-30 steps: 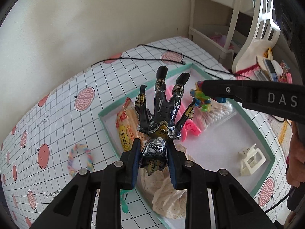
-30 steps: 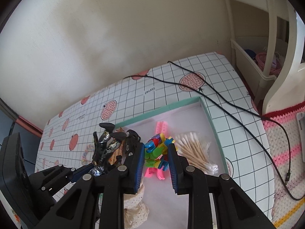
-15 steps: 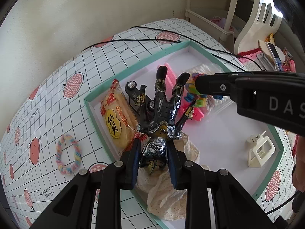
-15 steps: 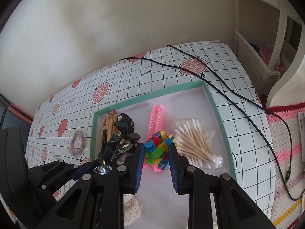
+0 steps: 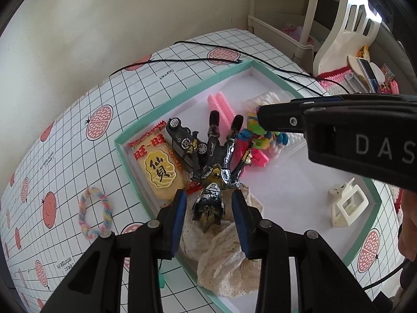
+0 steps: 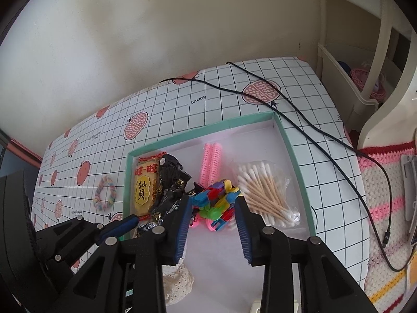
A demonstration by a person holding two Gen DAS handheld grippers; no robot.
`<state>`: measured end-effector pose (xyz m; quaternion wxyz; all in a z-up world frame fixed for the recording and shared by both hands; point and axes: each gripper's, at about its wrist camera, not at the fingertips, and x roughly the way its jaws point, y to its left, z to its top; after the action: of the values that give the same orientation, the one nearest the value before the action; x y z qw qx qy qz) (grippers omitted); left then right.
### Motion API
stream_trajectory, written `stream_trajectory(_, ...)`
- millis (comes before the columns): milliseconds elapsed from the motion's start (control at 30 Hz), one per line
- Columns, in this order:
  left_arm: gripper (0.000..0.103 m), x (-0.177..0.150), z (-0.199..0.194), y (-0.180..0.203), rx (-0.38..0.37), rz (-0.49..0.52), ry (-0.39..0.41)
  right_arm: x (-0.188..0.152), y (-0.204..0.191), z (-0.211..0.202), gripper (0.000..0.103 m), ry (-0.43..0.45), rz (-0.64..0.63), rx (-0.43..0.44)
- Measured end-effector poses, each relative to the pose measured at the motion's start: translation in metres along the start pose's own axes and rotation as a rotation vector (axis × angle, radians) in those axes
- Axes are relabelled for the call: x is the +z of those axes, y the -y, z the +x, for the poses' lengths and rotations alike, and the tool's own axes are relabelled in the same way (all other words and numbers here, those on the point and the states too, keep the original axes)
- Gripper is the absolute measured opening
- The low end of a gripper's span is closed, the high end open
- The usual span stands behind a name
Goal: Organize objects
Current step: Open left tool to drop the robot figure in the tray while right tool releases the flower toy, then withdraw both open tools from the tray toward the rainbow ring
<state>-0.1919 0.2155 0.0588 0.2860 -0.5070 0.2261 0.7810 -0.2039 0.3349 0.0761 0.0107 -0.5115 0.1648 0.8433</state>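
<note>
- Left gripper (image 5: 209,208) now spread wide; black-and-silver armoured action figure (image 5: 216,167) released, lying free in the teal-rimmed white tray (image 5: 125,154), near left, against the black toy car (image 5: 182,140).
- Right gripper (image 6: 212,208) opened too, holding nothing; multicoloured block toy (image 6: 216,203) dropped mid-tray.
- Pastel braided hair tie (image 5: 93,212) left outside, likely next.

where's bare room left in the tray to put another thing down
Bare tray floor lies between the white clip, the lace cloth and the block toy. The left side is crowded: snack packet, toy car, action figure.
</note>
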Motion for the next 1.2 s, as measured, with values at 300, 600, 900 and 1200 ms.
stream_trajectory(300,0.037,0.002,-0.017,-0.013,0.007,-0.033,0.046,0.005,-0.001,-0.020,0.038,0.052,-0.001,0.011)
stream_trajectory(600,0.037,0.003,-0.025,-0.037,0.069,-0.129,0.083,0.004,-0.003,-0.016,0.038,0.042,-0.003,0.004)
stream_trajectory(900,0.046,-0.002,-0.033,-0.074,0.114,-0.299,0.130,0.002,-0.009,-0.007,0.038,0.024,-0.028,-0.014)
stream_trajectory(1200,0.066,-0.013,-0.036,-0.109,0.110,-0.446,0.145,0.002,-0.013,-0.004,0.046,0.019,-0.041,-0.017)
